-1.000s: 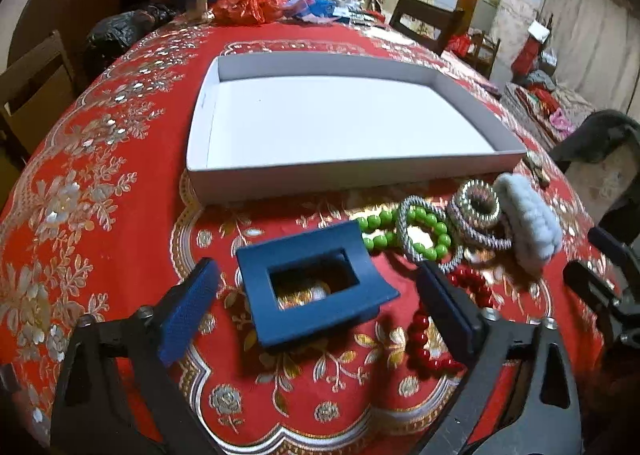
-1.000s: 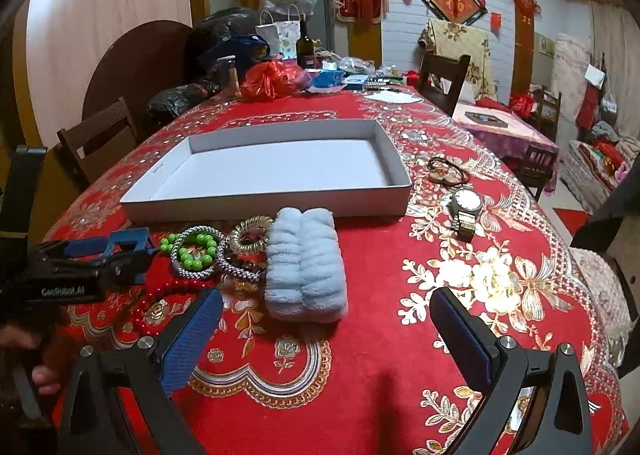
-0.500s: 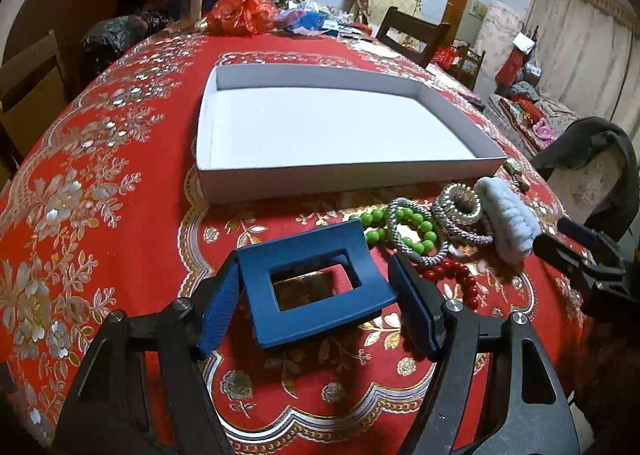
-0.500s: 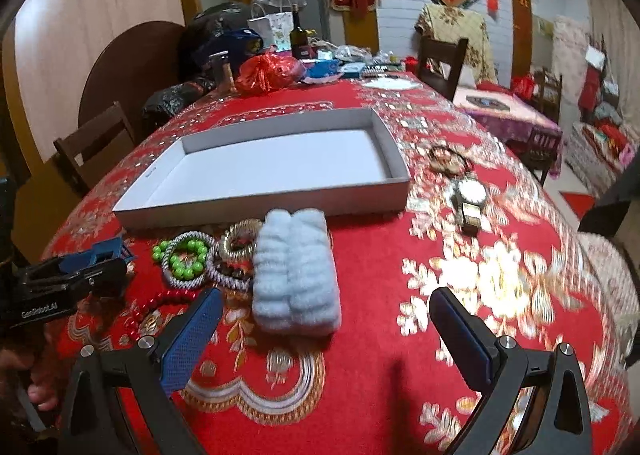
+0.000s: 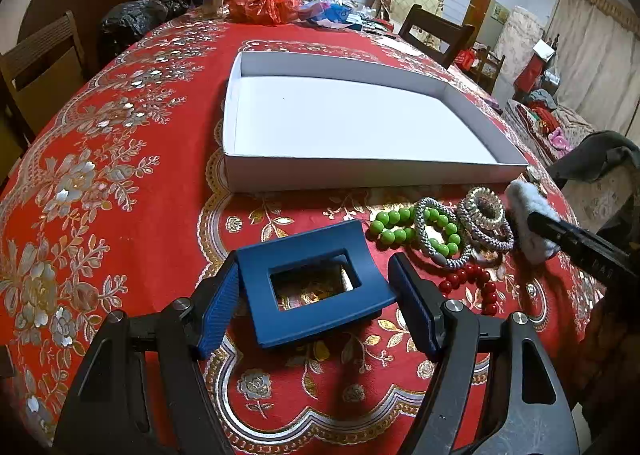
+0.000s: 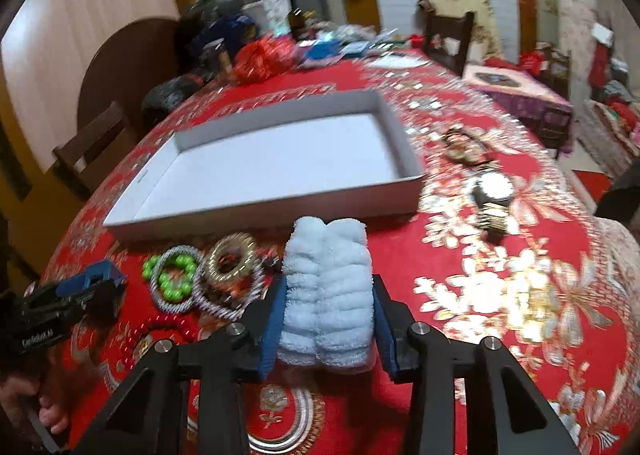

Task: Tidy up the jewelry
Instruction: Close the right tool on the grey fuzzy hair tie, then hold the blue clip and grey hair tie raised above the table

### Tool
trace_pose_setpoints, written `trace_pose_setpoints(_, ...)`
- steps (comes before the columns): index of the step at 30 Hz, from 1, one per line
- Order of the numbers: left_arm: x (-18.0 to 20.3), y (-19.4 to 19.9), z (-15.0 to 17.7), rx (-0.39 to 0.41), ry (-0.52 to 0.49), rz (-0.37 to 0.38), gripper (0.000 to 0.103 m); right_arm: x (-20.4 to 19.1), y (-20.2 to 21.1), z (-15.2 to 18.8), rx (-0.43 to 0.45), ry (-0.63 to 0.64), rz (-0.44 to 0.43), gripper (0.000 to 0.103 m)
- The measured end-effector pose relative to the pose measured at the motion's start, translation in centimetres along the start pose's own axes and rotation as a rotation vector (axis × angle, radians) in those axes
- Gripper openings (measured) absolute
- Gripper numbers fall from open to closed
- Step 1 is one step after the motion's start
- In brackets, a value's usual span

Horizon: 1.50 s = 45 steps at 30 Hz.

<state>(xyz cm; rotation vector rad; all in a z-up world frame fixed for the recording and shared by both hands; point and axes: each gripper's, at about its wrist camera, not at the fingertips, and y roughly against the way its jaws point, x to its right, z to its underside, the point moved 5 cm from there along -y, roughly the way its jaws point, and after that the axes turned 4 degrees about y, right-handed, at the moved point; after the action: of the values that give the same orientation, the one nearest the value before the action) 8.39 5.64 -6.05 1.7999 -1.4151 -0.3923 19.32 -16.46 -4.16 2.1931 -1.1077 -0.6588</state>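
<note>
1. Table (image 5: 120,215): covered by a red floral cloth; it carries all items.
2. White tray (image 5: 360,175): shallow, nothing in it, lying beyond the jewelry row.
3. Fluffy blue band (image 6: 326,291): lies just before the tray. The right gripper (image 6: 326,319) brackets it, both pads against its sides; it appears clamped, though the view is blurred.
4. Blue square clip (image 5: 316,283): lies on the cloth between the left gripper (image 5: 316,295) fingers. The left pad touches its edge; the right pad stands a sliver clear, so the jaws are not fully clamped.
5. Bracelets (image 5: 440,231): green beaded, silver and red beaded, clustered between clip and band.
6. Step in hand: grasping. Next move likely requires finishing the left grip, lifting, then carrying over the tray wall.
</note>
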Motion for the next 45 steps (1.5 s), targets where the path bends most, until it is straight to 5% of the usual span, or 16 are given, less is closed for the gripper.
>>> trace_pose_setpoints(21, 2.1, 1.8, -0.2, 0.093, -0.107, 0.024, 0.073, 0.5, 1.7, -0.5, 0.076, -0.004, 0.171, 0.038)
trace_pose_setpoints(45, 3.4, 2.7, 0.0, 0.154, -0.182, -0.018, 0.073, -0.1, 1.6, -0.5, 0.067, 0.043, 0.204, 0.038)
